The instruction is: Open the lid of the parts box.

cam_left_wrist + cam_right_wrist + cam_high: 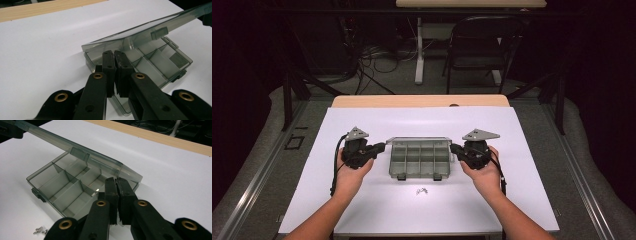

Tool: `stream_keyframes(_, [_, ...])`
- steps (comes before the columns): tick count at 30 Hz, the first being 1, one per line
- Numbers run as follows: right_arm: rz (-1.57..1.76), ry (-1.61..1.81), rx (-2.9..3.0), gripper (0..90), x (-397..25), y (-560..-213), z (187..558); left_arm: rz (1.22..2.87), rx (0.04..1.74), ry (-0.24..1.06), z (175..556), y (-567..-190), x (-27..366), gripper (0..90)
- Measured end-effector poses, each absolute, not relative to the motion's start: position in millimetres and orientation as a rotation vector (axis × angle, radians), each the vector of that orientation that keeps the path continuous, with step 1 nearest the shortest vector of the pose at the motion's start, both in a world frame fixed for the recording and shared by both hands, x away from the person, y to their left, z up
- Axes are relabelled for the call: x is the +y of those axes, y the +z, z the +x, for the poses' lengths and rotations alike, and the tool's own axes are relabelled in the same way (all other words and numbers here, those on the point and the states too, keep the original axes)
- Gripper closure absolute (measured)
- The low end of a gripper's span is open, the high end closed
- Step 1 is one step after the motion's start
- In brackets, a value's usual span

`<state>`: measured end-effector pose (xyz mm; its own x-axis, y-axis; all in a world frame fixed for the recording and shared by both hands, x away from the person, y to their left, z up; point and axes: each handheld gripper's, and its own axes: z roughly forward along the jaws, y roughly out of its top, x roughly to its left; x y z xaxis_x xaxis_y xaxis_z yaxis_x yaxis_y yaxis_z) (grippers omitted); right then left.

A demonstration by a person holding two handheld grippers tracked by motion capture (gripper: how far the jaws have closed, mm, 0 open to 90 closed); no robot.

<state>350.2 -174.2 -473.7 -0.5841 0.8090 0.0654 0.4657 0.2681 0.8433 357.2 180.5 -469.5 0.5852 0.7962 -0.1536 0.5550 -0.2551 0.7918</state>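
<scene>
Both jaws are clenched with nothing between them: your left gripper (381, 147) presses at the left end and your right gripper (454, 148) at the right end of the smoky compartment box (419, 159), which sits mid-table on the white sheet (362, 200) with its lid (75, 153) raised at an angle. Since neither gripper grasps it, uneven pressure could likely let the lid slam or skid the box toward the loose screws (421, 190) just in front.
</scene>
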Motion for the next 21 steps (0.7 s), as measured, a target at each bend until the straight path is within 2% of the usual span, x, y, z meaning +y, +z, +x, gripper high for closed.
stream_keyframes(8, [1.166, 1.235, 2.154, 86.8, -175, -473, 353, 1.968, 1.056, 0.351, 357, -467, 174, 81.6])
stream_keyframes(14, [1.171, 1.233, 2.141, 86.3, -176, -471, 356, 1.946, 1.077, 0.382, 365, -461, 171, 82.3])
stream_keyframes(21, [1.163, 1.216, 2.144, 83.7, -178, -462, 362, 1.928, 1.098, 0.359, 372, -460, 172, 84.2])
